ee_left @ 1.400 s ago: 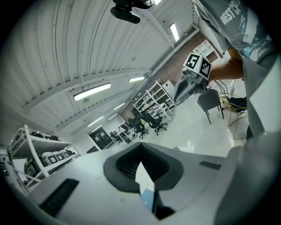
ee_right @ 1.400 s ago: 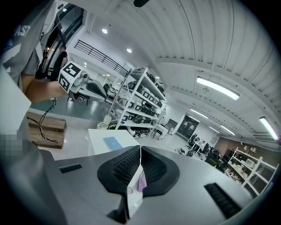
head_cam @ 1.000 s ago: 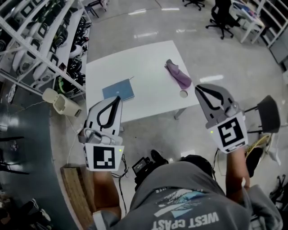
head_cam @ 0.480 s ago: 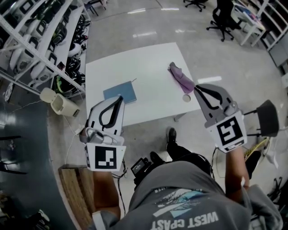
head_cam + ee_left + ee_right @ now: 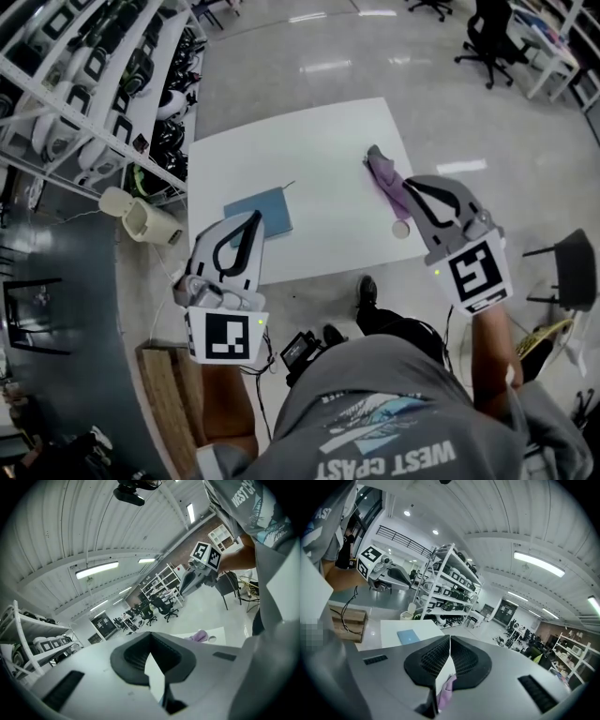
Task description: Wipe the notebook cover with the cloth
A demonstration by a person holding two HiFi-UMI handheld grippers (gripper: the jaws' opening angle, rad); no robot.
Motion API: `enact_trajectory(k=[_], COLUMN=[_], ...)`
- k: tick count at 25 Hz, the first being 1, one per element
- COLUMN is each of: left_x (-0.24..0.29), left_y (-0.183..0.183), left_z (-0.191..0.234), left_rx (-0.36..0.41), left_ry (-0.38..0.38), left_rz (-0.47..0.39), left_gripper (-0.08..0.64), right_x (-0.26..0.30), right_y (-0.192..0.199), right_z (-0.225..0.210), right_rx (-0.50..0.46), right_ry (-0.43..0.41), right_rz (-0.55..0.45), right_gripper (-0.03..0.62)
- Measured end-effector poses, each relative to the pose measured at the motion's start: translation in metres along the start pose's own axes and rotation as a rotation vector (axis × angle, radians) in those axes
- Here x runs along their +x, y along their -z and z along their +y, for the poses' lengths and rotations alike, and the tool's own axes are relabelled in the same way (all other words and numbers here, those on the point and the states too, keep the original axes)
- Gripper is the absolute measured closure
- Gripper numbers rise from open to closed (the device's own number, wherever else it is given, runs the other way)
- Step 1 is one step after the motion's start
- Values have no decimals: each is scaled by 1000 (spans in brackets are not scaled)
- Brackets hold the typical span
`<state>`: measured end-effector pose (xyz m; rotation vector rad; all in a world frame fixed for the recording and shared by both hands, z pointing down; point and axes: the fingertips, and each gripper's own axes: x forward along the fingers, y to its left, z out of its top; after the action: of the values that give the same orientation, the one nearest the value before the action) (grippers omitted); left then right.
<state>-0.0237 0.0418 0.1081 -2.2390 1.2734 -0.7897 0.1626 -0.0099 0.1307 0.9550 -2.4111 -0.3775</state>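
Observation:
A blue notebook [image 5: 260, 211] lies flat near the front left of the white table [image 5: 309, 141]. It also shows in the right gripper view as the notebook [image 5: 408, 636]. A crumpled purple cloth [image 5: 384, 176] lies near the table's right edge, and the same cloth [image 5: 448, 687] shows through the gap under the right jaws. Both grippers hang in the air on the near side of the table, touching nothing. My left gripper [image 5: 254, 217] is shut and empty, just in front of the notebook. My right gripper [image 5: 409, 184] is shut and empty, beside the cloth.
A small round white object [image 5: 401, 229] sits at the table's near right corner. Shelving racks [image 5: 84, 84] full of equipment line the left side, with a white bin [image 5: 141, 217] below them. A wooden crate [image 5: 169, 394] stands at my left, a chair [image 5: 572, 272] at my right.
The table has come closer and lower in the head view, and a foot now shows at its near edge. Both grippers stayed shut and empty.

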Motion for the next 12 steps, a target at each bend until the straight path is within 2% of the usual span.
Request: enact_trajectory(k=[12], left_x=[111], left_y=[-1], left_z=[4], left_rx=[-29], left_ry=[20], left_rz=[99], left_gripper=[558], right_x=[74], right_y=[59], right_z=[-78], right_rx=[51], right_ry=[-106], right_rz=[3], right_gripper=[560])
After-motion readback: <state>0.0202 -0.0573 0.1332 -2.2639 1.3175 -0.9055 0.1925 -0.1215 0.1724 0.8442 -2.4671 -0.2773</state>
